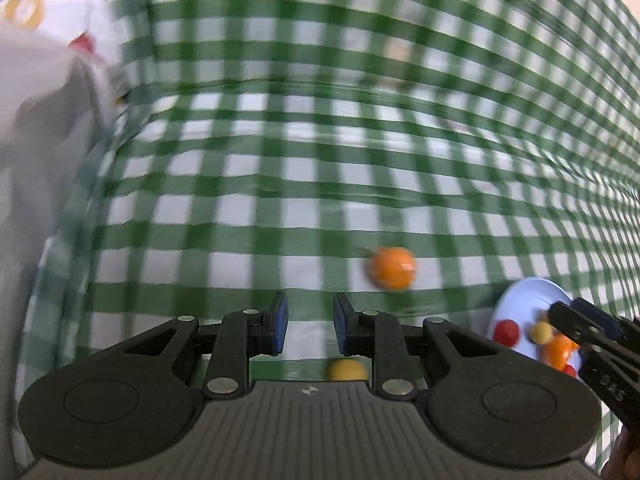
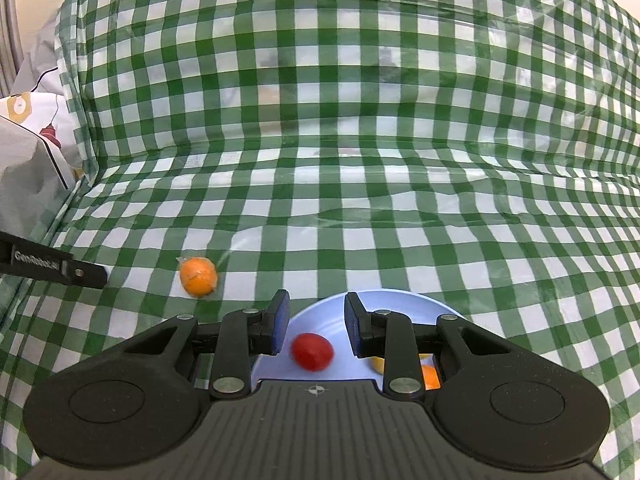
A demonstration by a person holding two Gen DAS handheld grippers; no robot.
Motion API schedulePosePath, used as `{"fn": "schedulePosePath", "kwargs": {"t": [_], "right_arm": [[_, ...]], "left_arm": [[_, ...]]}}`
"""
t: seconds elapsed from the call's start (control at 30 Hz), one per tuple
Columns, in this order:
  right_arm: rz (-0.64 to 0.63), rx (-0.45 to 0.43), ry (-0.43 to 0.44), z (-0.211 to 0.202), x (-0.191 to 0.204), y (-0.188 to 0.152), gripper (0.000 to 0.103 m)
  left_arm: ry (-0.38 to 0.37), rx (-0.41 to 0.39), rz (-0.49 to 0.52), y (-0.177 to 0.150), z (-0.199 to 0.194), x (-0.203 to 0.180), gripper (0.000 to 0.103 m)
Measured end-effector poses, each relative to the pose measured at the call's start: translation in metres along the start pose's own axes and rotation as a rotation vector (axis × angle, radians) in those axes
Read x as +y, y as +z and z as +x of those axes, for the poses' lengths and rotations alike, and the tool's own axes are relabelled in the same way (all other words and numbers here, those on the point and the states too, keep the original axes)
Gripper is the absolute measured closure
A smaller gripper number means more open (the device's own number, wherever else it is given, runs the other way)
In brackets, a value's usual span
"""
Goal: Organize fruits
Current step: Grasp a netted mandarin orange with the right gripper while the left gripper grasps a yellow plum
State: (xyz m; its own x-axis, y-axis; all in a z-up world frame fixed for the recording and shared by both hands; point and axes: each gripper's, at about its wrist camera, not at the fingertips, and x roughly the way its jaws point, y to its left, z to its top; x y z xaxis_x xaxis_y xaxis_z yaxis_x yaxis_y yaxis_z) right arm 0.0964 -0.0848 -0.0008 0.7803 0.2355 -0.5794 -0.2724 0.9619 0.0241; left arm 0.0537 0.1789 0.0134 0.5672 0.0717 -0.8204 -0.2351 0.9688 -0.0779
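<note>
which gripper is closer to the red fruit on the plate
Right. The right gripper hangs open directly over the red fruit on the blue plate; the left gripper sits off to the plate's left.

Plate (image 2: 320, 320) fruits partly behind tool (image 2: 316, 330)

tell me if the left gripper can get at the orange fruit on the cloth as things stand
Probably yes. The orange fruit lies alone on the checked cloth, ahead and slightly right of the left gripper, whose fingers are open and empty. Nothing sits between them; the plate is off to the right.
</note>
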Motion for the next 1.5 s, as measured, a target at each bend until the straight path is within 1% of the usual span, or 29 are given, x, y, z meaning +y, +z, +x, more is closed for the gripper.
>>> {"fn": "schedulePosePath", "kwargs": {"t": [0.07,0.1,0.13,0.17,0.23,0.33,0.5,0.53,0.57,0.6,0.63,0.67,0.7,0.77,0.87,0.9,0.97,1.07,1.2,1.5], "right_arm": [[-0.001,-0.002,0.007,0.001,0.004,0.001,0.072],[0.0,-0.002,0.011,0.002,0.007,0.001,0.072],[0.0,-0.001,0.015,0.003,0.008,0.001,0.072],[0.001,0.0,0.019,0.005,0.011,0.001,0.072],[0.005,0.002,0.027,0.007,0.014,0.001,0.072],[0.014,0.003,0.043,0.012,0.019,0.001,0.072],[0.04,-0.007,0.094,0.022,0.027,0.0,0.071],[0.046,-0.014,0.109,0.023,0.028,-0.001,0.068],[0.049,-0.02,0.121,0.026,0.029,-0.002,0.062],[0.051,-0.014,0.125,0.03,0.031,-0.003,0.061],[0.054,-0.011,0.132,0.035,0.035,-0.002,0.06],[0.061,-0.014,0.148,0.037,0.036,-0.001,0.057],[0.068,-0.022,0.167,0.039,0.037,-0.001,0.055],[0.071,-0.023,0.177,0.046,0.042,-0.001,0.052],[0.068,-0.03,0.201,0.056,0.051,-0.005,0.048],[0.061,-0.023,0.198,0.062,0.055,-0.006,0.048],[0.06,-0.022,0.198,0.069,0.059,-0.006,0.048],[0.07,-0.014,0.192,0.08,0.063,-0.006,0.047],[0.069,-0.005,0.19,0.094,0.072,-0.005,0.046],[0.033,0.021,0.165,0.115,0.087,-0.013,0.048]], "left_arm": [[-0.012,0.027,-0.013,-0.002,0.003,0.009,0.074],[-0.026,0.047,-0.012,-0.004,0.006,0.01,0.069],[-0.041,0.067,-0.008,-0.006,0.01,0.01,0.066],[-0.059,0.085,0.002,-0.009,0.013,0.01,0.066],[-0.095,0.12,0.037,-0.016,0.019,0.0,0.06],[-0.122,0.144,0.07,-0.024,0.026,-0.008,0.059],[-0.114,0.18,0.101,-0.034,0.041,-0.014,0.06],[-0.113,0.185,0.108,-0.036,0.045,-0.014,0.06],[-0.111,0.19,0.116,-0.038,0.047,-0.015,0.06],[-0.107,0.19,0.128,-0.039,0.049,-0.016,0.061],[-0.101,0.184,0.142,-0.04,0.049,-0.017,0.066],[-0.103,0.177,0.153,-0.04,0.049,-0.019,0.071],[-0.116,0.177,0.154,-0.04,0.049,-0.019,0.075],[-0.113,0.17,0.147,-0.039,0.049,-0.018,0.075],[-0.053,0.124,0.143,-0.033,0.045,-0.013,0.075],[-0.048,0.117,0.127,-0.031,0.044,-0.01,0.075],[-0.038,0.116,0.088,-0.026,0.044,-0.001,0.075],[-0.016,0.125,0.074,-0.024,0.049,0.005,0.075],[-0.016,0.132,0.061,-0.024,0.052,0.012,0.075],[-0.014,0.129,0.05,-0.021,0.054,0.011,0.075]]}}
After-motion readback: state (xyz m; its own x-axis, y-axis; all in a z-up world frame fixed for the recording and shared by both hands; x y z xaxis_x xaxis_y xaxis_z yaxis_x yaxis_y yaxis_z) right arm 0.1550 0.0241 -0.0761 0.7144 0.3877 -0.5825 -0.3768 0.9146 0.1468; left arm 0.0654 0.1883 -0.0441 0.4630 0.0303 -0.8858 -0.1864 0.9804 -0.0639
